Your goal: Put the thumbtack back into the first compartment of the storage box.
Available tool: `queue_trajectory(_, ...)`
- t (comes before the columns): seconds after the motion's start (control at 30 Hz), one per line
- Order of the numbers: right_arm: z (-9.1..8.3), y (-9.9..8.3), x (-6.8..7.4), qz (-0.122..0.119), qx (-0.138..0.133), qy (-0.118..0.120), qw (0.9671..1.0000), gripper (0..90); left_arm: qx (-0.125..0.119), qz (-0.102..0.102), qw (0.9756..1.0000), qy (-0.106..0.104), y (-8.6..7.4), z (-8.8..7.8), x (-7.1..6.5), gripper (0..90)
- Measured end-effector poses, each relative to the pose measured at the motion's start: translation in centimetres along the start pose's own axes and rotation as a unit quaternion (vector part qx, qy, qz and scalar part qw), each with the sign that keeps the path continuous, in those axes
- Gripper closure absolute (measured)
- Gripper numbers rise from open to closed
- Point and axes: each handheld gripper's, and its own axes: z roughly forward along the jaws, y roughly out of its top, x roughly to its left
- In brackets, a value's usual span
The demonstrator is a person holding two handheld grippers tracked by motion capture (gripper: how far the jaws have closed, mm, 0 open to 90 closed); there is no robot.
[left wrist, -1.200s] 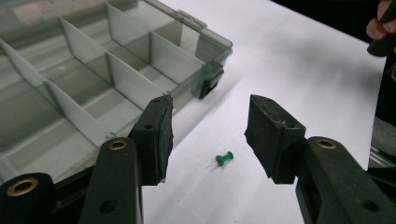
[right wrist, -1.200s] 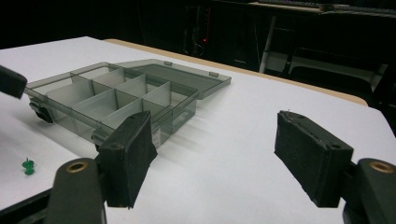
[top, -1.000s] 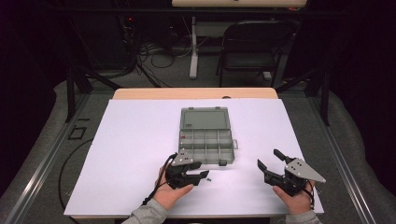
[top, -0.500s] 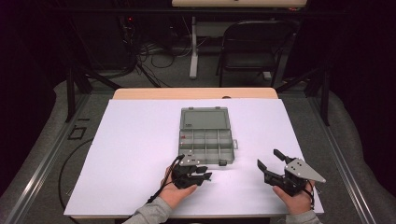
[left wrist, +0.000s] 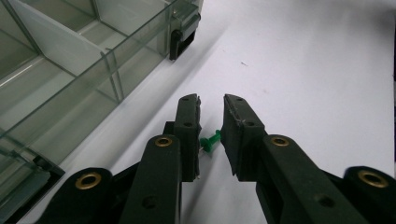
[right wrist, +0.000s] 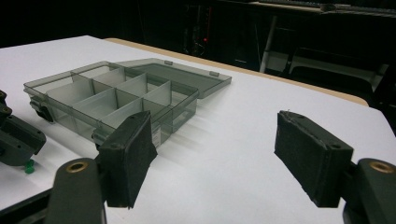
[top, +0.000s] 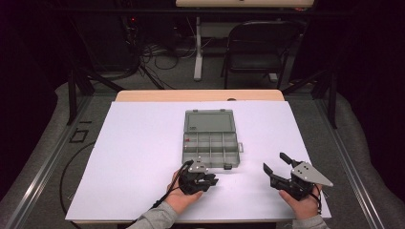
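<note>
A small green push pin (left wrist: 211, 141) lies on the white sheet between the jaws of my left gripper (left wrist: 211, 100). The jaws have just been closing around it. A narrow gap still separates the pads, and the pin rests against the left pad (left wrist: 189, 135). In the high view the left gripper (top: 210, 180) is just below the front edge of the clear compartment box (top: 210, 138). My right gripper (top: 273, 161) hovers wide open at the lower right with nothing between its pads. From the right gripper view, the pin (right wrist: 29, 166) peeks out under the left gripper (right wrist: 18, 140).
The grey transparent box (right wrist: 116, 93) lies open with its lid (top: 209, 120) folded back flat; one far-left compartment holds something small and red (top: 188, 140). A white sheet (top: 133, 157) covers the table. A chair (top: 258, 47) and cables sit beyond the far edge.
The left gripper's jaws have narrowed and the hand shifted slightly right, just below the box's front edge. The right gripper has stayed put.
</note>
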Motion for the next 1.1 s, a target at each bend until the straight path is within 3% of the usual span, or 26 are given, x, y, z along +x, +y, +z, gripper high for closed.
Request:
queue_trajectory(0.3,-0.01,0.01,0.01,0.0,-0.001,0.001,1.0,27.6,0.021,0.009,0.9997,-0.001,-0.18,0.45,-0.03,81.0)
queue_trajectory(1.1,-0.01,0.02,0.02,0.0,-0.001,0.0,1.0,27.6,0.008,-0.018,0.9998,-0.006,-0.48,0.51,0.18,83.4)
